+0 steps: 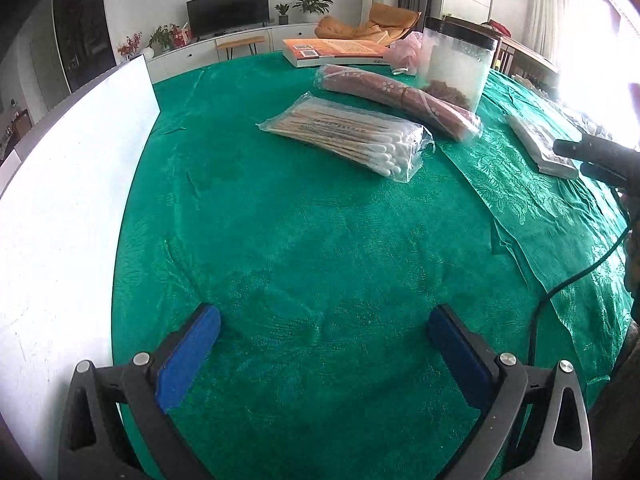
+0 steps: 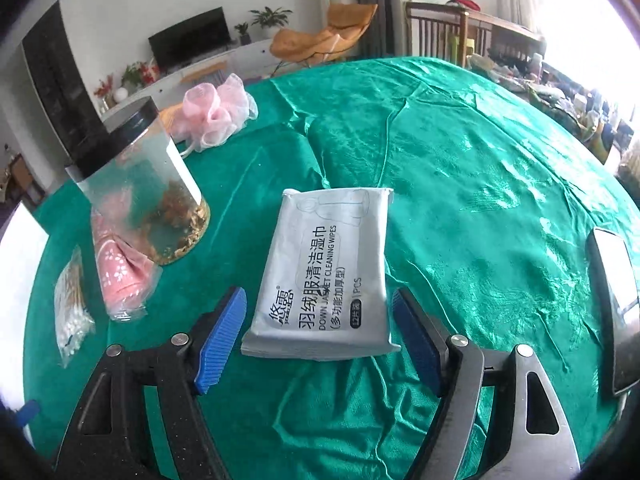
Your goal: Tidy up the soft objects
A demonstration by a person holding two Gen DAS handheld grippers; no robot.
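While both tools gape, wipes pack point(image 2: 324, 276) lies between right tool point(image 2: 320, 340) pads, untouched.

left gripper point(image 1: 324, 330): jaws wide | right gripper point(image 2: 318, 320): jaws wide (both low)

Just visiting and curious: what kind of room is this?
Most likely a home living room: a television on a low cabinet, potted plants, and a table under a green cloth.

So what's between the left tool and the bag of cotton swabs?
Only bare green tablecloth. The left wrist view shows nothing lying between the open left tool and the bag of cotton swabs.
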